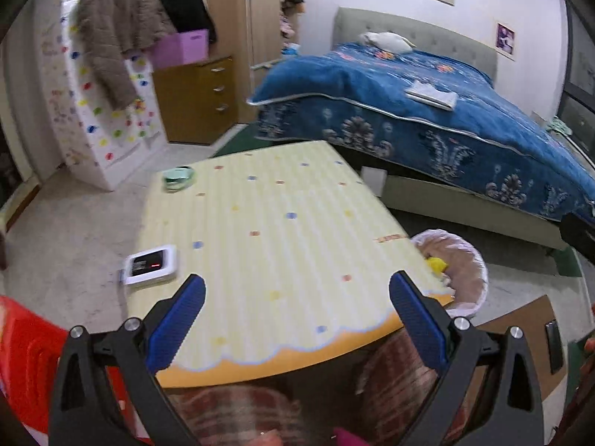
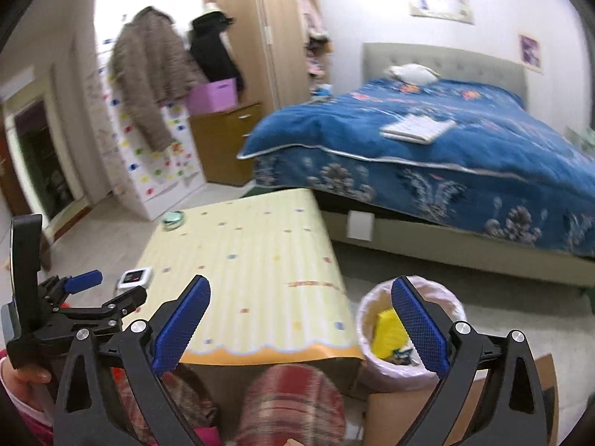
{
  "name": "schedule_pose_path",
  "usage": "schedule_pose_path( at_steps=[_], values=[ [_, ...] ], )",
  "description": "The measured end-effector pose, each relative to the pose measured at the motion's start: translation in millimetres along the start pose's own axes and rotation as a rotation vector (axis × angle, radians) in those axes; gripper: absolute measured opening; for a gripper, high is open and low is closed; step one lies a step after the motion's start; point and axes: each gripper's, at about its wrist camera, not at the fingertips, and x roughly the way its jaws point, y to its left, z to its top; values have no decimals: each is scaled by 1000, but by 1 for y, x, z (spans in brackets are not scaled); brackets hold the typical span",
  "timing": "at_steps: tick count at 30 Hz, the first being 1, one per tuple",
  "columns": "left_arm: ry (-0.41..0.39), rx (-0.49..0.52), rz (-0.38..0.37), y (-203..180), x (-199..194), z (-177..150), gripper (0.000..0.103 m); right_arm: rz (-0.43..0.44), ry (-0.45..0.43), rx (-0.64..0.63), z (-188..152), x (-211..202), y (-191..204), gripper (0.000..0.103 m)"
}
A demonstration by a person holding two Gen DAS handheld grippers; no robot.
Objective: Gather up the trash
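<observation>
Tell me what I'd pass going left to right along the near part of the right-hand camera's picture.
Other claw → white gadget → yellow table → trash bin with a yellow thing inside.

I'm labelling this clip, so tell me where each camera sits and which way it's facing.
Left wrist: on the left hand-held gripper, angled down over the yellow table toward the bed; its open blue fingers and plaid-clad knees show.
Right wrist: on the right hand-held gripper, facing the same way from further right, over the trash bin; its open fingers, the left gripper and the hand holding it show.
Both share table, bin, bed, wardrobe.
</observation>
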Motion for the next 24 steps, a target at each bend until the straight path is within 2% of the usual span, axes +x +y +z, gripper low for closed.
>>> schedule_pose_path(
  at_steps=[5,10,15,24],
  values=[
    [9,-43,95,33,-21,-16,96,68,8,-99,-2,-5,42,96],
    [11,-88,149,61,-38,-27,96,101,24,-162,-7,-3,65,96],
    [7,-117,163,71,-48,-32,96,116,36,-178,-10,-1,75,96],
    [8,-122,144,71,-47,-32,96,107,48,-183,-12,3,78,96]
  ],
)
